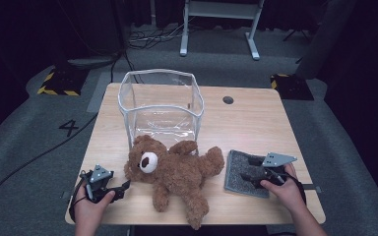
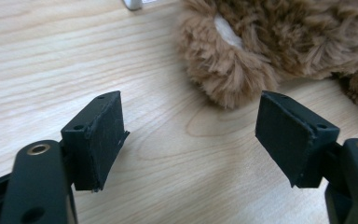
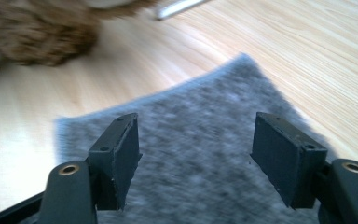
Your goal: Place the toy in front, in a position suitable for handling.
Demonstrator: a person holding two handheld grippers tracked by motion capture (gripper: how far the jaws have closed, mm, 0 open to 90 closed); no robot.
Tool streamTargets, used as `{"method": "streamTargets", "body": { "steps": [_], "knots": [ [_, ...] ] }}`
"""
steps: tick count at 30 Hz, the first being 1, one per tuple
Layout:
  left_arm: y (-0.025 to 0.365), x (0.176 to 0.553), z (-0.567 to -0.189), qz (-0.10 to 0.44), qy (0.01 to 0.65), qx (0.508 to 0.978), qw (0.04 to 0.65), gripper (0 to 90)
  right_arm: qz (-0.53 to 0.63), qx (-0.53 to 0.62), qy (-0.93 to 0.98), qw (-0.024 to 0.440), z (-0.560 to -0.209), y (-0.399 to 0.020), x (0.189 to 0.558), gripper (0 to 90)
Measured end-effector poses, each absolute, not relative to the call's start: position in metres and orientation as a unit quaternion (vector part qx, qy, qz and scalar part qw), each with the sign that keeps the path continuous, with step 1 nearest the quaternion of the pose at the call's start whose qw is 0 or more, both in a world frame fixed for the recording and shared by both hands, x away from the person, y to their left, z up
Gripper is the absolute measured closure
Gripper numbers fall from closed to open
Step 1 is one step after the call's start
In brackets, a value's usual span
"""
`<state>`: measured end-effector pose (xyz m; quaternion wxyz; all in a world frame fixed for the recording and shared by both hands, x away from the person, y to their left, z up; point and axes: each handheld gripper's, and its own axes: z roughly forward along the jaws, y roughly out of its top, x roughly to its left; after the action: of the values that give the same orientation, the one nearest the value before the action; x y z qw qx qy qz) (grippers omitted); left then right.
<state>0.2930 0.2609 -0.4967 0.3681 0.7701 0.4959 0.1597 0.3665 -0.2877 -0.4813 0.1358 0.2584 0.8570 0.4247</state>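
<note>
A brown teddy bear (image 1: pixel 174 172) lies on its back across the front middle of the wooden table (image 1: pixel 256 123), head to the left. My left gripper (image 1: pixel 123 187) rests on the table left of the bear's head, open and empty; in the left gripper view the bear's fur (image 2: pixel 242 51) is just beyond the pads (image 2: pixel 100 135). My right gripper (image 1: pixel 248 172) is open over a grey felt pad (image 1: pixel 238 169) at the right, nothing between its pads (image 3: pixel 284 154). The felt pad (image 3: pixel 200 140) lies under them, and the bear's paw (image 3: pixel 37 32) is at the upper left.
A clear plastic box (image 1: pixel 160 105) with a white rim stands open behind the bear. A small dark hole (image 1: pixel 228 100) marks the table's far side. Beyond the table lie cables and a desk frame (image 1: pixel 216 24) on grey floor.
</note>
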Motion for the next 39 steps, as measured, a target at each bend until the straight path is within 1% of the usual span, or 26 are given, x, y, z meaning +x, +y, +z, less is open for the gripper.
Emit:
{"method": "streamTargets", "body": {
  "steps": [6, 10, 13, 16, 17, 19, 20, 21, 22, 24, 25, 27, 28, 29, 30, 31, 32, 33, 34, 36, 39],
  "knots": [
    [0.261, 0.289, -0.479, 0.162, 0.489, 0.774, 0.368, 24.3, 0.431, 0.221, 0.865, 0.129, -0.470, -0.270, 0.352, 32.0],
    [0.254, 0.287, -0.466, 0.162, 0.467, 0.781, 0.381, 24.4, 0.448, 0.206, 0.861, 0.121, -0.461, -0.261, 0.341, 32.3],
    [0.247, 0.289, -0.460, 0.157, 0.453, 0.780, 0.402, 24.7, 0.464, 0.190, 0.859, 0.103, -0.454, -0.250, 0.334, 34.9],
    [0.237, 0.295, -0.457, 0.154, 0.436, 0.789, 0.405, 24.7, 0.467, 0.167, 0.865, 0.082, -0.451, -0.235, 0.329, 38.4],
    [0.234, 0.297, -0.458, 0.153, 0.433, 0.791, 0.405, 25.0, 0.469, 0.159, 0.865, 0.084, -0.450, -0.224, 0.328, 38.1],
    [0.231, 0.300, -0.458, 0.150, 0.428, 0.794, 0.405, 25.1, 0.471, 0.159, 0.863, 0.091, -0.449, -0.221, 0.328, 37.8],
    [0.229, 0.302, -0.458, 0.150, 0.427, 0.794, 0.407, 25.0, 0.472, 0.158, 0.861, 0.106, -0.447, -0.217, 0.328, 37.4],
    [0.227, 0.306, -0.460, 0.147, 0.425, 0.794, 0.409, 24.2, 0.483, 0.162, 0.850, 0.135, -0.440, -0.211, 0.328, 33.3],
    [0.227, 0.306, -0.460, 0.147, 0.425, 0.794, 0.409, 23.7, 0.483, 0.162, 0.850, 0.135, -0.440, -0.211, 0.328, 33.3],
    [0.227, 0.311, -0.463, 0.144, 0.428, 0.793, 0.407, 23.2, 0.488, 0.176, 0.841, 0.155, -0.435, -0.208, 0.333, 27.8],
    [0.228, 0.313, -0.465, 0.144, 0.428, 0.793, 0.409, 23.3, 0.487, 0.180, 0.840, 0.158, -0.435, -0.208, 0.335, 26.3],
    [0.227, 0.318, -0.469, 0.134, 0.418, 0.798, 0.413, 22.7, 0.484, 0.193, 0.841, 0.144, -0.437, -0.207, 0.344, 25.4],
    [0.226, 0.319, -0.470, 0.127, 0.416, 0.799, 0.414, 23.9, 0.486, 0.198, 0.841, 0.129, -0.439, -0.206, 0.349, 26.5],
    [0.226, 0.320, -0.470, 0.121, 0.408, 0.803, 0.418, 27.6, 0.487, 0.200, 0.841, 0.124, -0.441, -0.206, 0.352, 28.6],
    [0.225, 0.321, -0.471, 0.116, 0.405, 0.802, 0.423, 34.7, 0.476, 0.204, 0.846, 0.126, -0.445, -0.205, 0.358, 36.8],
    [0.226, 0.321, -0.471, 0.111, 0.401, 0.804, 0.424, 34.7, 0.476, 0.204, 0.846, 0.126, -0.445, -0.205, 0.358, 36.8],
    [0.226, 0.321, -0.471, 0.106, 0.394, 0.808, 0.425, 38.0, 0.474, 0.203, 0.847, 0.129, -0.445, -0.205, 0.360, 42.2],
    [0.226, 0.320, -0.471, 0.103, 0.388, 0.811, 0.425, 44.4, 0.472, 0.200, 0.849, 0.131, -0.445, -0.205, 0.361, 49.0],
    [0.226, 0.320, -0.471, 0.101, 0.382, 0.814, 0.425, 47.7, 0.471, 0.197, 0.850, 0.129, -0.446, -0.205, 0.362, 55.6],
    [0.221, 0.318, -0.470, 0.095, 0.371, 0.822, 0.421, 53.0, 0.470, 0.190, 0.852, 0.128, -0.444, -0.209, 0.363, 63.6],
    [0.208, 0.317, -0.468, 0.091, 0.365, 0.830, 0.412, 53.9, 0.464, 0.192, 0.854, 0.139, -0.442, -0.216, 0.365, 65.2]
  ]
}}
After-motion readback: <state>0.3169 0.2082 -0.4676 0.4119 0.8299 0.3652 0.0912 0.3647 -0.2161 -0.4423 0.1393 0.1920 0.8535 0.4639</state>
